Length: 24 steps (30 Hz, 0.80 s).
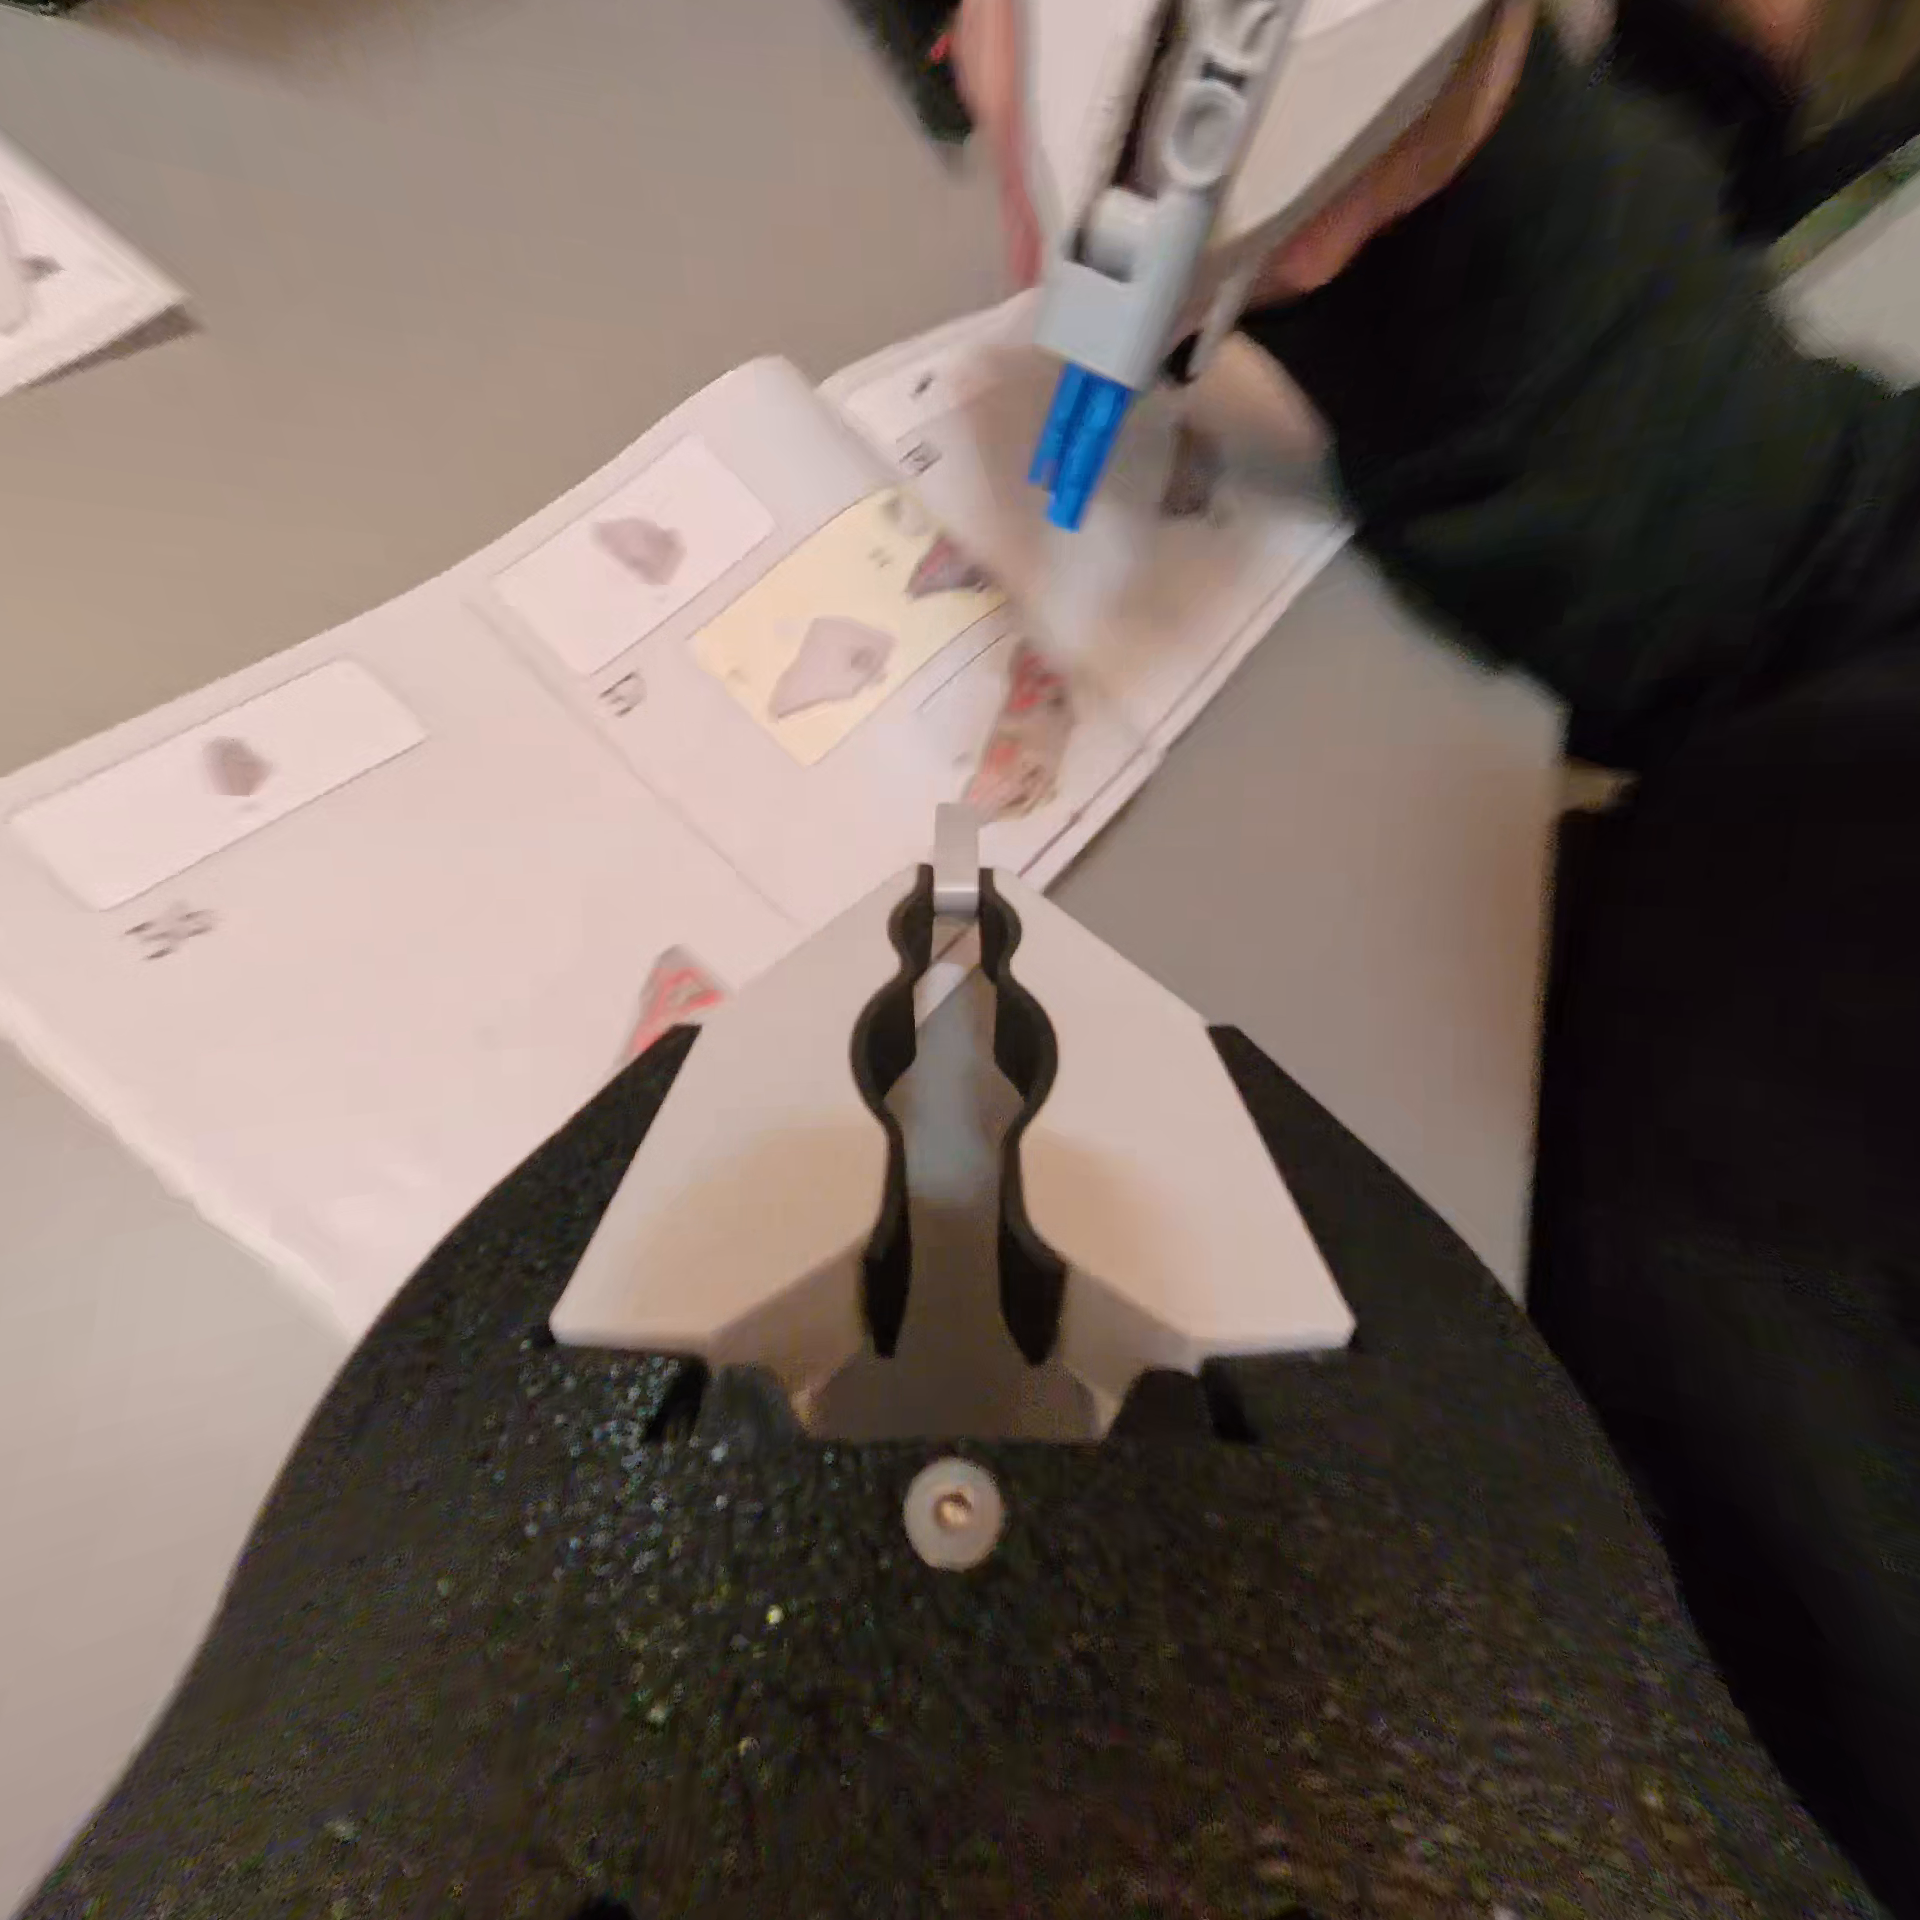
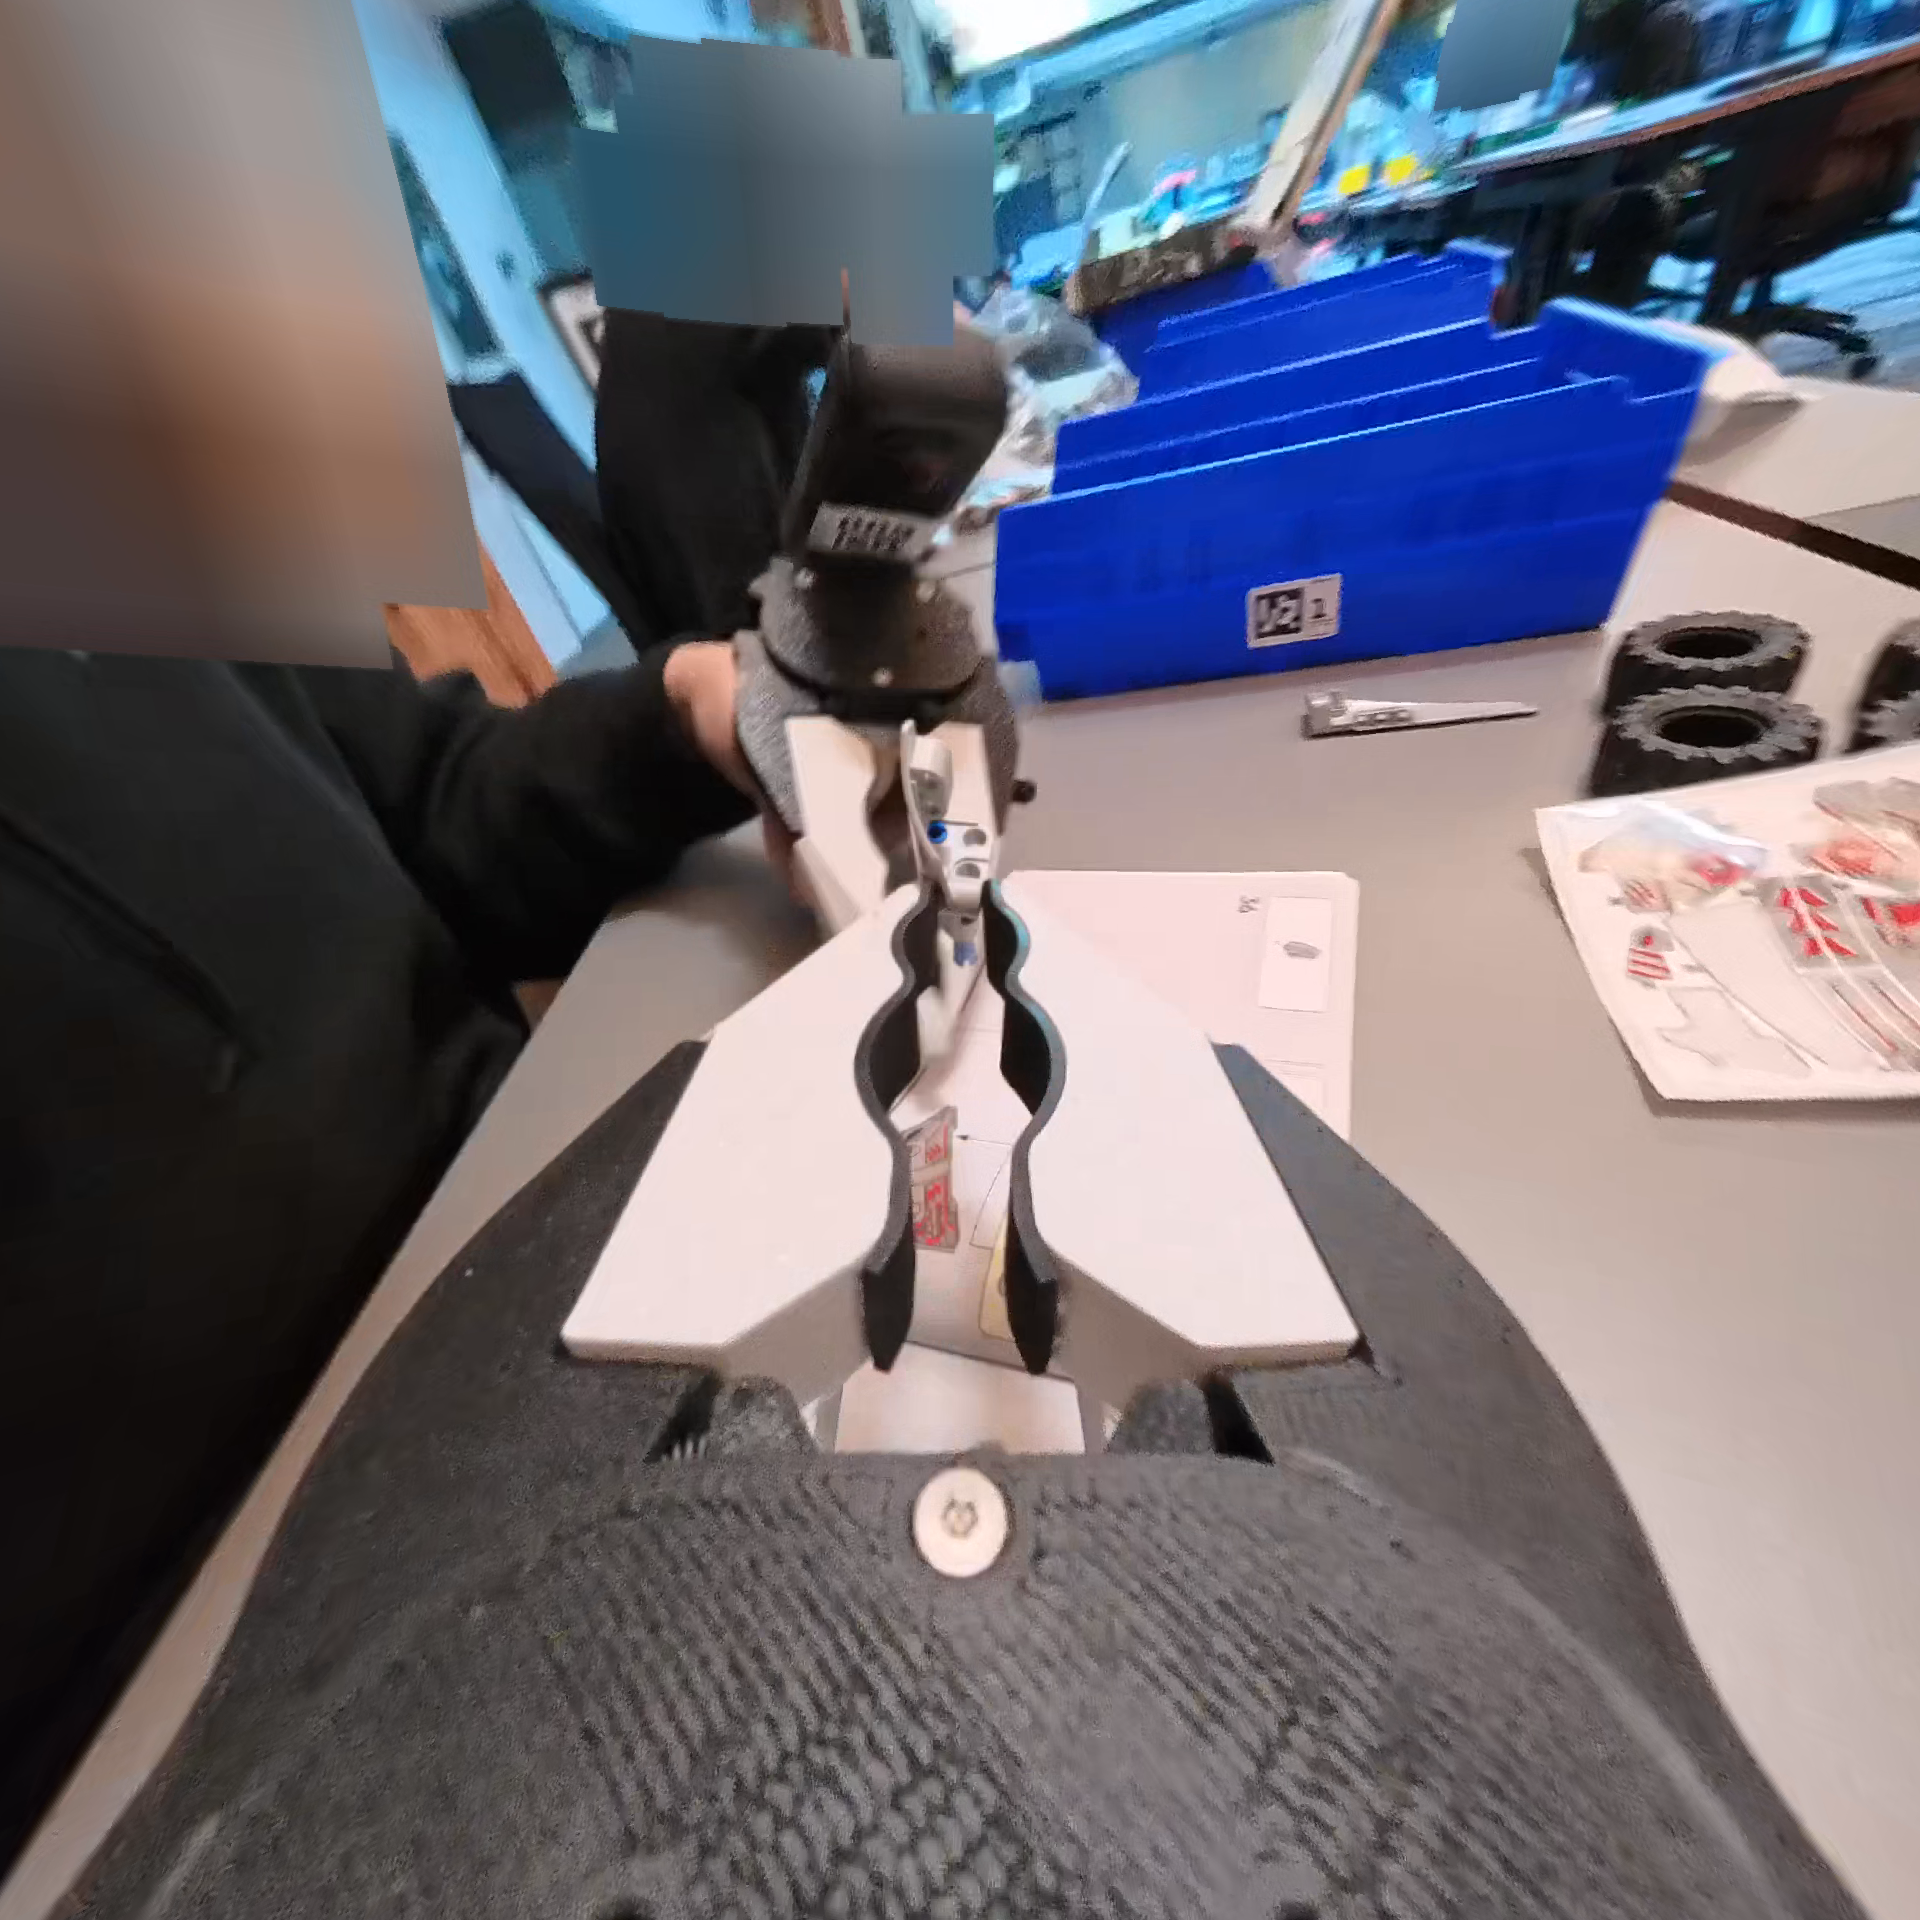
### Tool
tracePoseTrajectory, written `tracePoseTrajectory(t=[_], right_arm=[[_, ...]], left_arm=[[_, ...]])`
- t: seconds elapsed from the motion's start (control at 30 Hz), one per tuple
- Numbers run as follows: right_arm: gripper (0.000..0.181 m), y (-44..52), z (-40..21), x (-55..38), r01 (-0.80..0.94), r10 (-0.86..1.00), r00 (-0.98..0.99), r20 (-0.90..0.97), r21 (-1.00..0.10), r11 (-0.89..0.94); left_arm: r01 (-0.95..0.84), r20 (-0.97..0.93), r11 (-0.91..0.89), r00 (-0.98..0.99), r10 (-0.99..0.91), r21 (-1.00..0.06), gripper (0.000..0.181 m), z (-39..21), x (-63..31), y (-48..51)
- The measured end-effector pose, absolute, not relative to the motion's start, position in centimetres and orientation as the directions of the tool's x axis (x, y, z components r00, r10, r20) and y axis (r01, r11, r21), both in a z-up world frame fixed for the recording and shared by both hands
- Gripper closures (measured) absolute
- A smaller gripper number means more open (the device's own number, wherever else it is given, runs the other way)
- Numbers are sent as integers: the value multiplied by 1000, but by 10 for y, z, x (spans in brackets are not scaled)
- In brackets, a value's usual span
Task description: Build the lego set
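Observation:
My left gripper (image 1: 956, 894) is shut on a thin grey Lego piece (image 1: 956, 852) whose end sticks out past the fingertips. My right gripper (image 1: 1164, 187) comes in from the top. It is shut on a grey Technic beam with a connector (image 1: 1122, 281) and a blue pin (image 1: 1075, 447) that points down toward the left gripper, a gap apart. In the right wrist view my right gripper (image 2: 954, 906) holds the holed grey beam (image 2: 964, 847) at its tips. The left gripper (image 2: 904, 810), held by a hand, faces it closely.
An open instruction booklet (image 1: 520, 727) lies on the grey table under both grippers (image 2: 1195, 987). Blue bins (image 2: 1351, 468), black tyres (image 2: 1704, 696), a long grey piece (image 2: 1403, 715) and a red and grey sticker sheet (image 2: 1766, 935) lie to the right. A person in black (image 2: 312, 935) sits left. The tips of one gripper are about 10 centimeters away from the tips of the other.

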State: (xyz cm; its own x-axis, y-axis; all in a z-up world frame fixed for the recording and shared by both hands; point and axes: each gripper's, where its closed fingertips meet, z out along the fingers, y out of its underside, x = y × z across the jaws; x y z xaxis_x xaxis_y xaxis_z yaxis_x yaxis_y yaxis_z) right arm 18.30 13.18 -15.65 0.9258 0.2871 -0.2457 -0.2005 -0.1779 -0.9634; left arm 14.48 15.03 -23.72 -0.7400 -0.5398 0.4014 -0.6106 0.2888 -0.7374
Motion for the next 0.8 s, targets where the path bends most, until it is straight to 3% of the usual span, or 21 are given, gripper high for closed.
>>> tracePoseTrajectory(t=[0.03,0.17,0.27,0.33,0.4,0.43,0.5,0.57,0.63,0.73,0.8], right_arm=[[175,129,-154,190,-237,251,929,-273,-957,-165],[176,114,-147,186,-244,249,929,-275,-958,-150],[176,103,-133,175,157,166,974,151,-987,-18],[176,93,-125,165,426,55,902,428,-904,35],[176,85,-124,159,568,-52,822,567,-823,14],[176,82,-126,153,656,-82,751,655,-754,-16],[176,79,-128,146,857,-154,471,869,-492,-153],[177,81,-137,138,933,-111,203,973,-226,-280],[176,82,-145,130,944,-88,7,996,-36,-329],[176,82,-151,130,914,-65,-160,985,122,-388],[176,81,-148,133,896,-71,-220,973,173,-408]], left_arm=[[-626,459,243,-736,-497,-741,177,-231,141,140],[-672,568,153,-708,-420,-725,176,-220,135,117],[-430,290,209,-826,-483,-879,177,-205,141,110],[-266,65,301,-838,-542,-916,177,-195,143,110],[-229,-31,354,-802,-597,-907,177,-189,149,116],[-216,-48,354,-793,-607,-910,177,-185,151,117],[-113,-120,329,-782,-611,-938,176,-169,154,118],[63,-279,362,-762,-584,-930,176,-158,153,118],[215,-436,421,-715,-547,-881,176,-156,149,117],[373,-635,526,-578,-513,-765,177,-158,146,118],[432,-804,686,-415,-426,-586,176,-162,148,125]])
